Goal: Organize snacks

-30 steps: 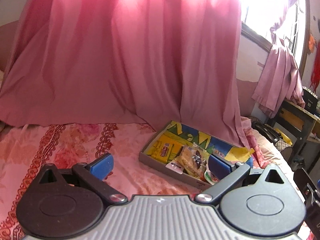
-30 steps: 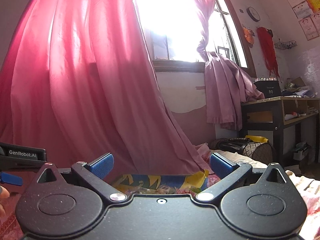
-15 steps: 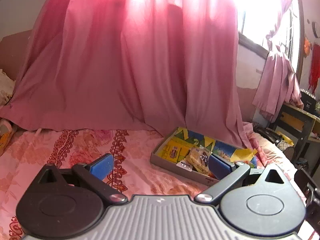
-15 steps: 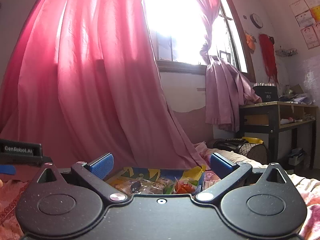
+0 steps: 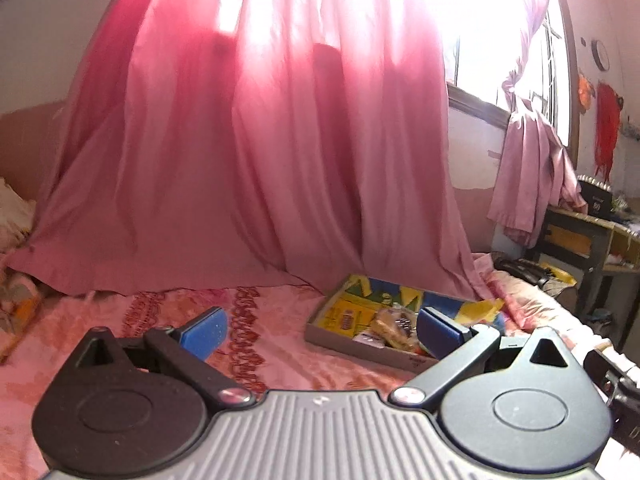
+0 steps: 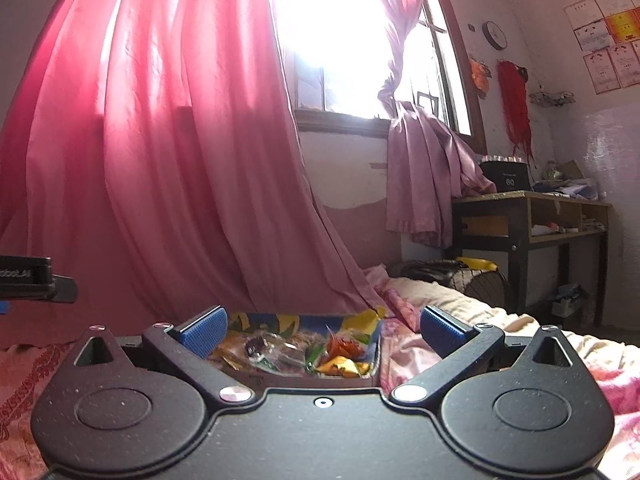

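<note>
A shallow grey box point(image 5: 352, 342) with a yellow and blue printed lining lies on the pink bedspread point(image 5: 272, 344). It holds several wrapped snacks point(image 5: 394, 326). In the right wrist view the box point(image 6: 304, 380) sits just ahead, with clear, orange and green packets point(image 6: 340, 354) in it. My left gripper point(image 5: 320, 326) is open and empty, held back from the box, which lies ahead to its right. My right gripper point(image 6: 322, 326) is open and empty, above the box's near edge.
A pink curtain point(image 5: 260, 160) drapes onto the bed behind the box. A dark wooden desk point(image 6: 532, 232) and a dark bag point(image 6: 436, 272) stand to the right of the bed. The left gripper's body point(image 6: 28, 278) shows at the right view's left edge.
Both grippers have drawn back and tilted. The box looks smaller and further in the left view, and more of its contents show in the right view. Both grippers stay open.
</note>
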Demonstrator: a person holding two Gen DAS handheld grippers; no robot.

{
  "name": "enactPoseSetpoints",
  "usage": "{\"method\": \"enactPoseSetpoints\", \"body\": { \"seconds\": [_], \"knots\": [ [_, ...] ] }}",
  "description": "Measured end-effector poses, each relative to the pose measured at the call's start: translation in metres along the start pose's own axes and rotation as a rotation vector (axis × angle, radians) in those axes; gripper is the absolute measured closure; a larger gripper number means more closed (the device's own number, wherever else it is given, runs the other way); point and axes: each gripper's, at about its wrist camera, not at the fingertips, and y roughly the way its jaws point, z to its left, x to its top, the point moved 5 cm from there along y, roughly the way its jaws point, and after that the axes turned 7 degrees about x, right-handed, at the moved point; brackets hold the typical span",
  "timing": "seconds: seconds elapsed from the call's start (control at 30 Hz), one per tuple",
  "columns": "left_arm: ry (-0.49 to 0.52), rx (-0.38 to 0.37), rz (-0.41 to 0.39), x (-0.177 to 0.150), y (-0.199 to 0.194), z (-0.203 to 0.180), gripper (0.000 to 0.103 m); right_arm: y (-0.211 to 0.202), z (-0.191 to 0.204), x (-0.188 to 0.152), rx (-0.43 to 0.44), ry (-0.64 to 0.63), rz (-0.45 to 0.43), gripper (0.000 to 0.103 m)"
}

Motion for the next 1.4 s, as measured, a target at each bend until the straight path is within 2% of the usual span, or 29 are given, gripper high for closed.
{"method": "enactPoseSetpoints", "body": {
  "seconds": [0.2,0.33,0.6,0.77,1.03,1.4],
  "knots": [
    [-0.048,0.053,0.04,-0.015,-0.011,0.016,0.0,-0.01,0.012,-0.013,0.003,0.005,0.069,0.001],
    [-0.064,0.076,0.044,-0.026,-0.019,0.028,0.0,-0.021,0.032,-0.023,0.025,-0.073,0.094,0.001],
    [0.009,0.068,0.076,-0.043,-0.009,0.038,0.0,-0.022,0.048,-0.027,0.032,-0.114,0.115,0.001],
    [0.019,0.057,0.102,-0.055,0.001,0.04,0.0,-0.012,0.042,-0.035,0.014,-0.064,0.169,0.001],
    [0.11,0.042,0.115,-0.065,0.005,0.03,0.0,0.003,0.039,-0.049,0.01,-0.04,0.257,0.001],
    [0.153,0.038,0.128,-0.066,-0.001,0.026,0.0,0.001,0.037,-0.049,0.014,-0.036,0.263,0.001]
  ]
}}
